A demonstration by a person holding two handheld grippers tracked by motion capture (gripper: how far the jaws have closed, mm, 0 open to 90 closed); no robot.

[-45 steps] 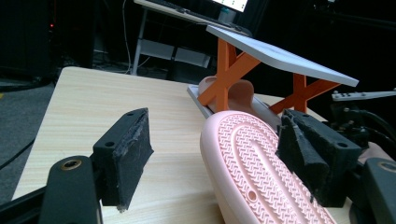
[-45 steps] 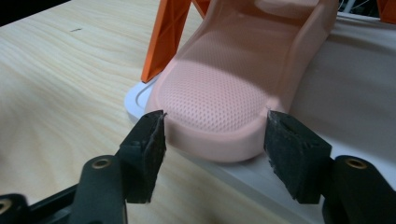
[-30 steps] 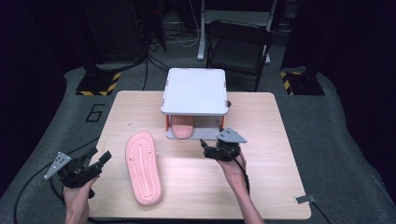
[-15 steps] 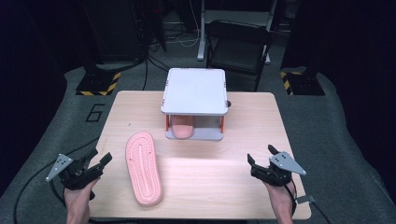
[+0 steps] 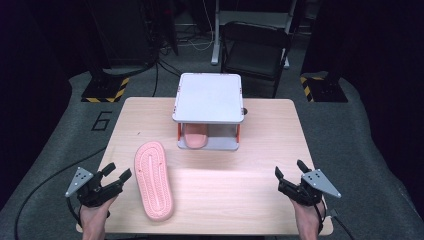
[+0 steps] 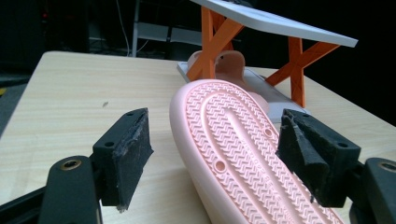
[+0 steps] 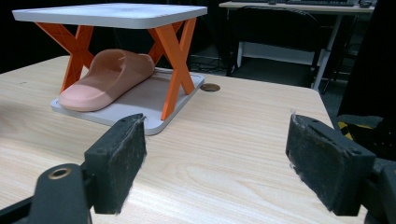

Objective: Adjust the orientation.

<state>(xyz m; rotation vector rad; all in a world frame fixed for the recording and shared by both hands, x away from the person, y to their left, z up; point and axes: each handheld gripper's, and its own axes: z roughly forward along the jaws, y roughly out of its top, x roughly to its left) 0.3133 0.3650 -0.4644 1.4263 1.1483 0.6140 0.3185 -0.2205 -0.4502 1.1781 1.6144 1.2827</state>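
Since the earlier frame, the right gripper [image 5: 290, 172] has withdrawn from the rack to the near right of the bench [image 5: 260, 200]; its jaws have just been closing slightly, nothing between them. Left gripper [image 5: 116, 173] sits at the near left edge, jaws wide apart, holding nothing. Just right of it lies the pink slipper [image 5: 154, 179], sole up, herringbone tread showing, flat on the bench, toe toward the rack. Second slipper [image 5: 195, 136] rests upright on the lower tray of the white rack [image 5: 208, 97], far centre.
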